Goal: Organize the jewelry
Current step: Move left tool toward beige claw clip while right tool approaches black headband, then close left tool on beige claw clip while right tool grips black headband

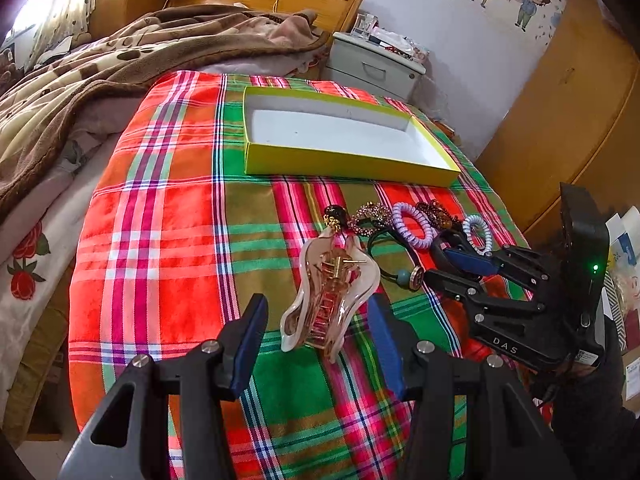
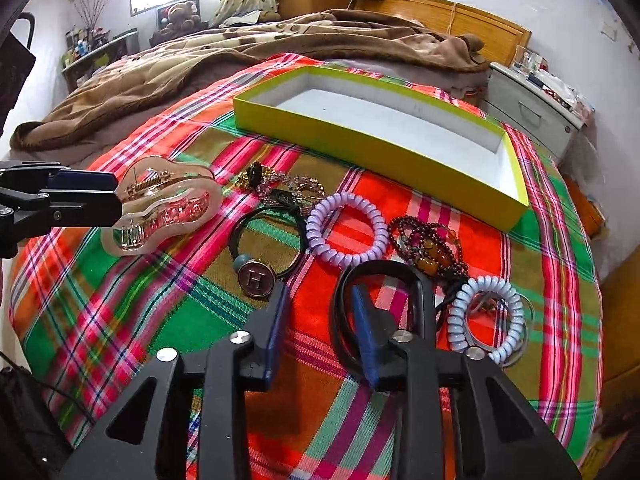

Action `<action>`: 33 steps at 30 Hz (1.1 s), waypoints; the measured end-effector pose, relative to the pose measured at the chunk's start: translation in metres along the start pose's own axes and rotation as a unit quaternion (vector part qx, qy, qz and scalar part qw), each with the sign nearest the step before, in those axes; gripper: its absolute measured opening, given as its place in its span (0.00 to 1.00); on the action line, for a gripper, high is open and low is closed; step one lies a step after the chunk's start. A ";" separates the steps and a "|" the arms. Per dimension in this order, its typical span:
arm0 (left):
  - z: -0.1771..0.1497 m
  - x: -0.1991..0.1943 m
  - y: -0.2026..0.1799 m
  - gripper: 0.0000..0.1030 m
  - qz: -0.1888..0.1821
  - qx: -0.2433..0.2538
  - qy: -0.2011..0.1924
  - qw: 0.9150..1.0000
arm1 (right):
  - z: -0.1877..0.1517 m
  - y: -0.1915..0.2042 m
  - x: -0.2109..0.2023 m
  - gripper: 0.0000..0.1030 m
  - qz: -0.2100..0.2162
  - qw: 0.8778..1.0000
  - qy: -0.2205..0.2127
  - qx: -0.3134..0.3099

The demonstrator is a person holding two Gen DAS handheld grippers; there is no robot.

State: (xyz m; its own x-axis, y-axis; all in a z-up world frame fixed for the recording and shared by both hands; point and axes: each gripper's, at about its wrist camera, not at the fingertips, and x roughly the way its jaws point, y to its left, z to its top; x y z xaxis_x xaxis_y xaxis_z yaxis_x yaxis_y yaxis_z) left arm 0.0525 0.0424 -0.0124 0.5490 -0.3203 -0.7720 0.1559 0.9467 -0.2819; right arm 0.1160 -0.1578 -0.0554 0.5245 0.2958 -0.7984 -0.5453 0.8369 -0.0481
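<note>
A clear pink hair claw clip (image 1: 330, 300) lies on the plaid cloth between the open fingers of my left gripper (image 1: 316, 336); it also shows in the right wrist view (image 2: 160, 210). My right gripper (image 2: 320, 332) is open, with one finger inside a black band (image 2: 376, 272). A lilac coil hair tie (image 2: 346, 230), a pale blue coil tie (image 2: 486, 316), a black hair tie with an H charm (image 2: 256, 276), a dark bead bracelet (image 2: 430, 244) and beaded pieces (image 2: 280, 186) lie close by. An empty yellow-green box (image 2: 376, 148) stands behind them.
The plaid cloth (image 1: 168, 240) covers the bed's foot. A brown blanket (image 1: 100, 80) lies beyond it. A white nightstand (image 1: 372, 64) and wooden wardrobe (image 1: 580, 100) stand to the right.
</note>
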 end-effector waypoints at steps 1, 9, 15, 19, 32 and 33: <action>0.000 0.000 0.000 0.52 -0.001 0.000 0.001 1.000 | 0.000 -0.001 0.000 0.25 0.002 1.000 0.000 0.001; -0.001 0.005 -0.001 0.52 -0.001 -0.001 0.008 1.000 | -0.001 -0.005 -0.006 0.09 0.001 1.000 -0.007 0.012; 0.001 0.010 0.000 0.52 0.004 -0.002 0.012 1.000 | -0.001 -0.011 -0.018 0.09 0.005 0.999 -0.032 0.041; 0.001 0.015 -0.004 0.52 0.017 0.012 0.016 1.000 | 0.001 -0.014 -0.030 0.09 0.006 0.997 -0.055 0.056; 0.007 0.034 -0.005 0.52 0.036 0.025 0.024 0.999 | 0.004 -0.012 -0.037 0.09 0.011 0.994 -0.076 0.072; 0.007 0.034 -0.005 0.52 0.036 0.024 0.024 0.999 | 0.004 -0.012 -0.038 0.09 0.012 0.994 -0.077 0.072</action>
State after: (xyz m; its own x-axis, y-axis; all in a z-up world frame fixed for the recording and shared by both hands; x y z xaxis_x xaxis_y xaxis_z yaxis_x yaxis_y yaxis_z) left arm 0.0765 0.0273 -0.0335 0.5209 -0.2522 -0.8155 0.1584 0.9673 -0.1980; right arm 0.1050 -0.1776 -0.0223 0.6122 0.3744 -0.6964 -0.4649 0.8829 0.0660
